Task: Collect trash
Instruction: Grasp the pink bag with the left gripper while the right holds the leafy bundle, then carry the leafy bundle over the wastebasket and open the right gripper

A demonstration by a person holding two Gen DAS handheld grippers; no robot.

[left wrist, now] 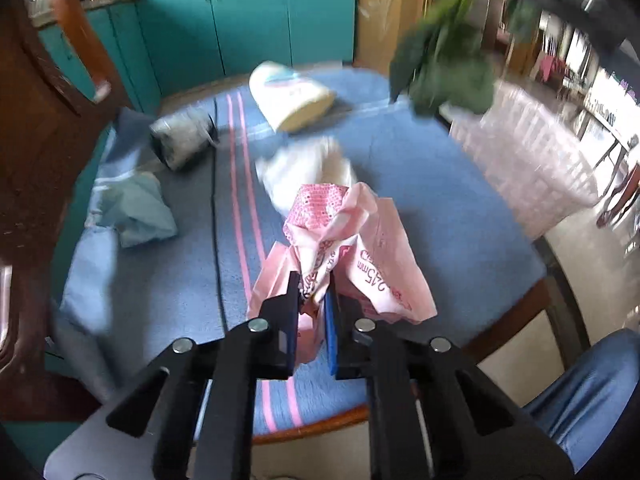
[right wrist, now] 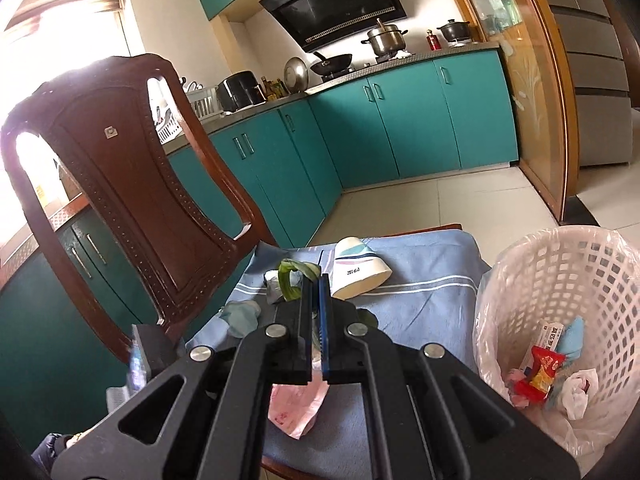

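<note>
Kitchen, teal cabinets [right wrist: 400,128]; chair seat under blue towel [left wrist: 420,184]. Left gripper [left wrist: 314,284] clamps pink wrapper [left wrist: 340,240]. Right gripper [right wrist: 316,284] closed on green leaf [right wrist: 290,276].

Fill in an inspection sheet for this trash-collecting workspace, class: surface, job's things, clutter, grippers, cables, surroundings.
Surface: blue striped cloth over a wooden chair seat.
Job's things: crumpled pink plastic wrapper; green leafy stalk; white lattice bin with liner, holding wrappers.
Clutter: toppled white paper cup; white tissue wad; pale blue crumpled paper; grey bundle.
Grippers: left gripper shut on the wrapper; right gripper shut on the stalk.
Cables: nothing seen.
Surroundings: teal kitchen cabinets, carved chair back.
</note>
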